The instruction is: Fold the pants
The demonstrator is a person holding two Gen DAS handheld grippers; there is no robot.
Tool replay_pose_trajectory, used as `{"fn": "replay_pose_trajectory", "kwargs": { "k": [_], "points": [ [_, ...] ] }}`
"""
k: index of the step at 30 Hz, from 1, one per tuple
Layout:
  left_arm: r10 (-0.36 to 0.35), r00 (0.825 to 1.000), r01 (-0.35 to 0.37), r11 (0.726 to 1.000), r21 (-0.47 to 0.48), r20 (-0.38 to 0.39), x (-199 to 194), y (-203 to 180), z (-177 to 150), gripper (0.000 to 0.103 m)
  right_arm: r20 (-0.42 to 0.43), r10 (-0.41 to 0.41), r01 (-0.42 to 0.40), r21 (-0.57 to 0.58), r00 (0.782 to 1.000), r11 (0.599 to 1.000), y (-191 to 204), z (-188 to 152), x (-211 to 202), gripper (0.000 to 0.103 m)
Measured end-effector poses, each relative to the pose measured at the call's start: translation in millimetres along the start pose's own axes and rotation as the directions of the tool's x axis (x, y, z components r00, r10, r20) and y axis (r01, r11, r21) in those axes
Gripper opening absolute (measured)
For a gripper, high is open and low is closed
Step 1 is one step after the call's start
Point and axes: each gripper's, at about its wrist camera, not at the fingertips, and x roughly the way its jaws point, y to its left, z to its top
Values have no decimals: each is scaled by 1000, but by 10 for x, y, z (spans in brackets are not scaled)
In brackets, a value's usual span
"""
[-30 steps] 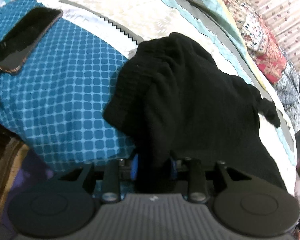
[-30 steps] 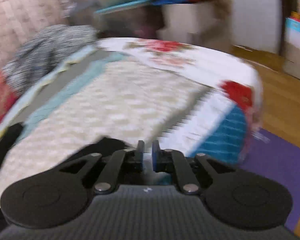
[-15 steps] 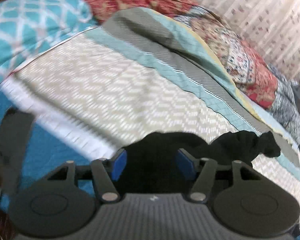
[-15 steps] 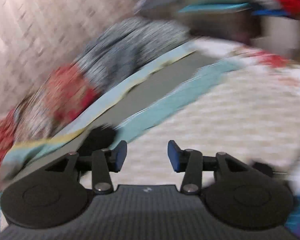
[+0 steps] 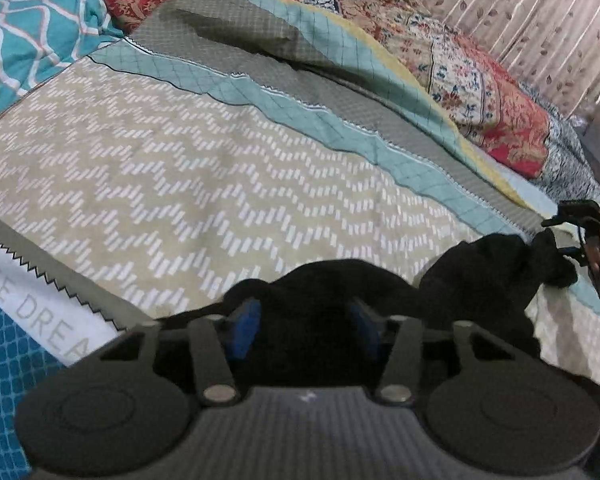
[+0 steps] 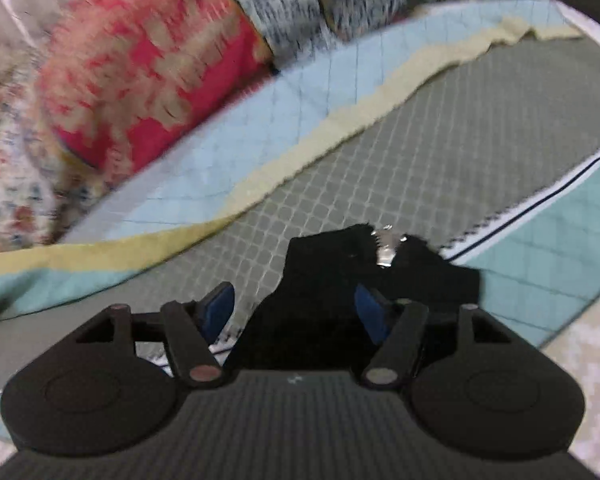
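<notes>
- The left claw has just been closing; black cloth bulges between its blue pads, which seem to pinch it.
- The right claw has just been opening and stands spread, cloth between the pads, not gripped.
- The pants stretch from the left claw rightward to the right claw, each claw at one end.
- They lie bunched on the quilt: black, soft, rumpled, a metal fastener showing.

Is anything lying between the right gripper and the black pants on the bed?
Nothing visible does. The right gripper, whose jaws have just been opening, stands open with a corner of the black fabric pants already between its blue pads, over the grey checked strip of bedspread.
</notes>
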Motion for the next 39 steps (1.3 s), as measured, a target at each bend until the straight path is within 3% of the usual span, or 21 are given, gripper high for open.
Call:
{"fn": "replay_pose_trajectory", "kwargs": {
  "k": [1, 2, 3, 4, 6, 8, 11, 13, 14, 15, 16, 17, 19, 20, 23, 29, 34, 35, 37, 38, 39],
  "points": [
    [8, 1000, -8, 1000, 1, -6, 24, 8, -6, 22, 11, -5, 5, -5, 1000, 1000, -3, -51, 9, 68],
    [10, 1000, -10, 1000, -6, -16, 43, 26, -14, 8, 53, 1, 0, -20, 999, 1000, -23, -76, -25, 47],
    [6, 1000, -7, 1000, -24, -27, 59, 56, -16, 3, 86, 7, -4, -36, 996, 999, -64, -76, -85, 26],
    [-1, 999, 0, 999, -51, -32, 68, 100, -20, 3, 90, 34, -32, -26, 995, 999, -131, -57, -141, 17],
    [-23, 999, 20, 996, -90, -27, 42, 171, -17, 3, 154, 152, -163, 63, 976, 985, -405, -7, -461, 16],
    [-26, 1000, 25, 994, -103, -8, -30, 208, -25, 3, 249, 269, -297, 82, 930, 951, -747, -26, -917, 15],
    [-41, 999, 43, 990, -132, 19, -163, 303, -78, 3, 355, 295, -347, 91, 887, 934, -1428, -236, -1487, 16],
    [-58, 998, 61, 985, -162, 21, -213, 379, -119, 3, 374, 252, -318, 125, 893, 940, -1925, -417, -1673, 20],
    [-71, 997, 73, 982, -177, 16, -231, 414, -147, 3, 367, 188, -259, 153, 911, 954, -2171, -513, -1713, 23],
    [-82, 997, 82, 980, -184, 9, -234, 433, -156, 3, 334, 76, -148, 198, 940, 969, -2436, -604, -1719, 32],
    [-86, 996, 86, 979, -183, 5, -246, 441, -164, 3, 301, -27, -51, 248, 953, 967, -2630, -676, -1714, 55],
    [-84, 996, 83, 980, -178, 4, -265, 442, -169, 3, 268, -135, 47, 311, 954, 949, -2872, -772, -1727, 56],
    [-69, 998, 70, 984, -165, 15, -317, 431, -153, 7, 263, -147, 42, 366, 954, 930, -3148, -908, -1795, 56],
    [-62, 998, 65, 985, -162, 20, -338, 428, -141, 16, 273, -120, 9, 377, 954, 926, -3200, -948, -1834, 56],
    [-78, 996, 83, 981, -174, 34, -350, 441, -42, 41, 280, -44, -52, 328, 959, 943, -3019, -921, -1826, 56],
    [-88, 994, 101, 970, -221, 67, -313, 454, 151, 57, 187, 135, -173, 202, 973, 964, -2252, -871, -1468, 72],
    [21, 995, -3, 983, -186, 95, -309, 403, 111, 77, 55, 350, -347, -50, 935, 937, -1301, -1331, -1266, 72],
    [23, 997, -10, 985, -174, 75, -256, 384, 88, 72, 43, 384, -377, -117, 922, 919, -1072, -1467, -1282, 72],
    [0, 999, 8, 987, -162, 49, -165, 336, 28, 47, -21, 473, -465, -229, 881, 855, -618, -1728, -1298, 72],
    [-13, 1000, 16, 989, -146, 27, -116, 291, -5, 19, -77, 524, -522, -282, 848, 805, -347, -1892, -1309, 72],
    [-9, 1000, 11, 992, -130, 16, -97, 251, -38, 9, -131, 557, -567, -320, 820, 759, -126, -2012, -1306, 72]
  ]
}}
